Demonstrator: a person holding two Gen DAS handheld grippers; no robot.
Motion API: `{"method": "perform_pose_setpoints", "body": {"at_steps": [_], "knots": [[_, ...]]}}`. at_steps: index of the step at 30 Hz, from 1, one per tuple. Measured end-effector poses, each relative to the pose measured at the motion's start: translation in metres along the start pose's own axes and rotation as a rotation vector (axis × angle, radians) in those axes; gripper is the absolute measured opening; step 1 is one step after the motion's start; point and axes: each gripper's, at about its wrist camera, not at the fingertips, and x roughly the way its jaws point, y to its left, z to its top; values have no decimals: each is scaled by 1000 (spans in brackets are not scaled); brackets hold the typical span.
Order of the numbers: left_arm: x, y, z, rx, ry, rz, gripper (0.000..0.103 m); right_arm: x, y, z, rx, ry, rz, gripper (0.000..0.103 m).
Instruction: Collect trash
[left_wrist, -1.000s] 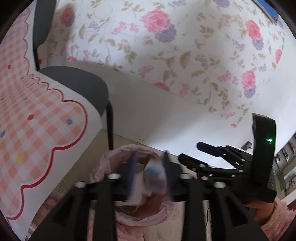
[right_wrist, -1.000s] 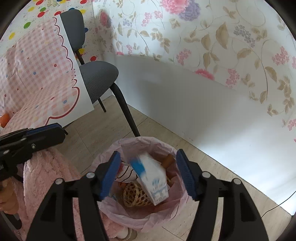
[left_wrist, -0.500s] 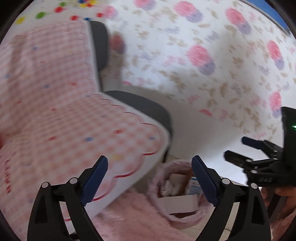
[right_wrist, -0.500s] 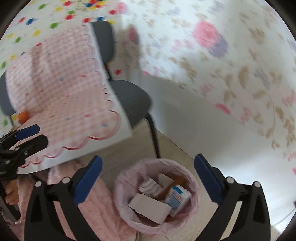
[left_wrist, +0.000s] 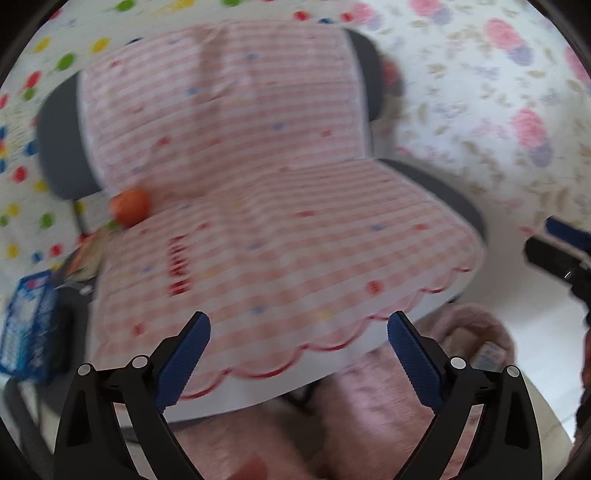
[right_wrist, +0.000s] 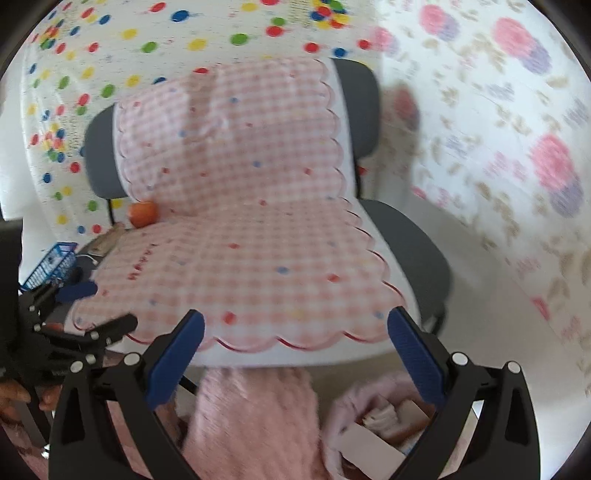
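Note:
The bin, lined with a pink bag, stands on the floor at the lower right and holds several boxes and papers; in the left wrist view the bin shows past the cloth's edge. My left gripper hangs above the pink checked tablecloth, jaws opening wide with nothing between them. My right gripper is open and empty over the same tablecloth. Each gripper shows in the other's view: left gripper, right gripper. An orange round thing lies at the cloth's far left.
Two grey chairs stand behind and beside the table. A blue basket and blurred clutter sit at the far left. The person's pink-clad legs fill the foreground. Floral and dotted wall coverings surround the corner.
Both grippers let their boxes fall into the bin, opened wide, rose and swung left from the bin toward the checked tablecloth.

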Motion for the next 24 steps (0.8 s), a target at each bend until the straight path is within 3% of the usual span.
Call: {"method": "perform_pose_setpoints", "body": {"at_steps": [3,8,19,24], "knots": [[-8,22,-5,-52,11,99,96,8,19,12,-36,4,39,97],[-20,48,-16,-113,31,184,96,16,40,19,-87,12,47,97],[-45,88,-26,-204,39,316,96,18,64,23,-113,-8,54,97],[-47,95,-24,-215,29,323,96,18,64,23,-115,-7,49,97]]}}
